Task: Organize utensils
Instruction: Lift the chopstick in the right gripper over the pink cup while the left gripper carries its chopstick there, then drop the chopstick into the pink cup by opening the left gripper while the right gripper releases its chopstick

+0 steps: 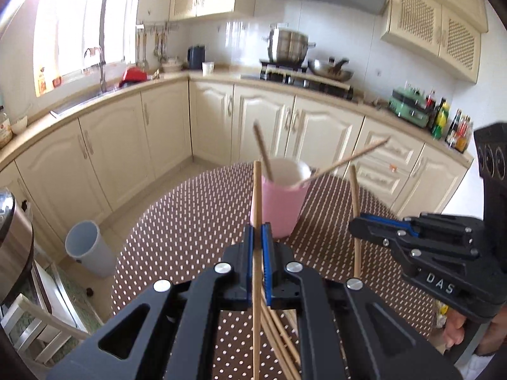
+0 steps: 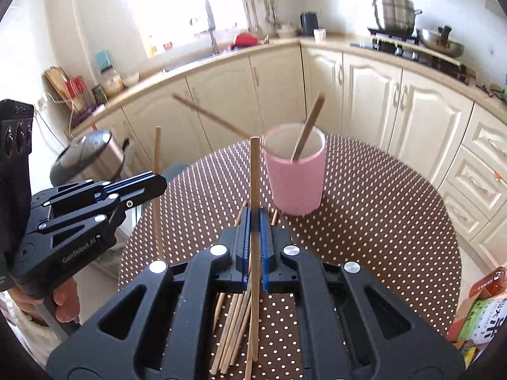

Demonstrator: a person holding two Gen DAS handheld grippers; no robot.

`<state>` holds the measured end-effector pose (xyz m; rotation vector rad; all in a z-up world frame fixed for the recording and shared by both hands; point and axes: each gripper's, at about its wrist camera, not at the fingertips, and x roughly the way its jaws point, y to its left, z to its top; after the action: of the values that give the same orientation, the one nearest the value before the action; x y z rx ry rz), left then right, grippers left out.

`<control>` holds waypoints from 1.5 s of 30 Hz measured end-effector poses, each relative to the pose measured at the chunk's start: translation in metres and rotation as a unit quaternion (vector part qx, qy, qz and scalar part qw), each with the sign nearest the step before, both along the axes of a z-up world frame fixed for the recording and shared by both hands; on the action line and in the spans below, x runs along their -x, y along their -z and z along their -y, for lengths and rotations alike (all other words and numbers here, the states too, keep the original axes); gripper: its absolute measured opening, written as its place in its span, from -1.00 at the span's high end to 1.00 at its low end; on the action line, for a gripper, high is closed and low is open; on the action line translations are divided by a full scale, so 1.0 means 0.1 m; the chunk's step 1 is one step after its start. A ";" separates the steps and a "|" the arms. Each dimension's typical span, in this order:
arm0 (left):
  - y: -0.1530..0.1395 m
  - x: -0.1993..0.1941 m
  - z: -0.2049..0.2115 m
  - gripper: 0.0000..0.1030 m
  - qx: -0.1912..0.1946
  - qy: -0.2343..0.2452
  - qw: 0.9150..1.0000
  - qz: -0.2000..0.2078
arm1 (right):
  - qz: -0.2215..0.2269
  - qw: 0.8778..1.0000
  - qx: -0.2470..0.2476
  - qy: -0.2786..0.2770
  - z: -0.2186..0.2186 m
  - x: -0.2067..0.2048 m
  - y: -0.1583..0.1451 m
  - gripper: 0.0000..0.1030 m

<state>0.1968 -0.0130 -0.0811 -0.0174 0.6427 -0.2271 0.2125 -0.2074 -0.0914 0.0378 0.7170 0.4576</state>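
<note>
I had the left hand-held gripper point(image 1: 257, 247) clenched on one chopstick point(image 1: 257, 196), its long axis upright and its top just short of the pink cup point(image 1: 280, 205). The right hand-held gripper point(image 2: 252, 231) was clamped the same way on its own chopstick point(image 2: 254, 177), also upright. From both, the cup stood straight ahead on the far side, a little right in the right wrist view, on the dotted worktop point(image 2: 364, 221). Two chopsticks already leaned inside it. A loose pile of chopsticks point(image 2: 233, 323) lay near me under the right gripper. I judged the two grippers about equally near the cup; I could not tell which was nearer.
</note>
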 end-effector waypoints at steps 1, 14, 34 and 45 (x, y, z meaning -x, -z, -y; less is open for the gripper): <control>-0.04 0.02 0.00 0.88 0.002 -0.001 1.000 0.007 | 0.012 1.000 -0.003 0.003 0.02 0.05 -0.06 0.88; -0.63 0.05 0.18 0.88 0.037 -0.001 0.995 0.092 | 0.112 0.991 -0.058 0.040 0.15 0.21 -0.48 0.88; -0.99 -0.52 0.37 0.88 0.104 -0.058 0.968 0.221 | 0.268 0.952 -0.099 0.111 0.16 -0.21 -0.91 0.89; -0.83 -0.86 0.50 0.88 0.101 -0.074 0.964 0.236 | 0.302 0.937 -0.109 0.135 0.24 -0.43 -0.86 0.89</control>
<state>0.2827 -0.0632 0.0020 -0.2029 0.1399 -0.1428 0.2556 -0.2310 -0.0051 0.1943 0.0488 0.2580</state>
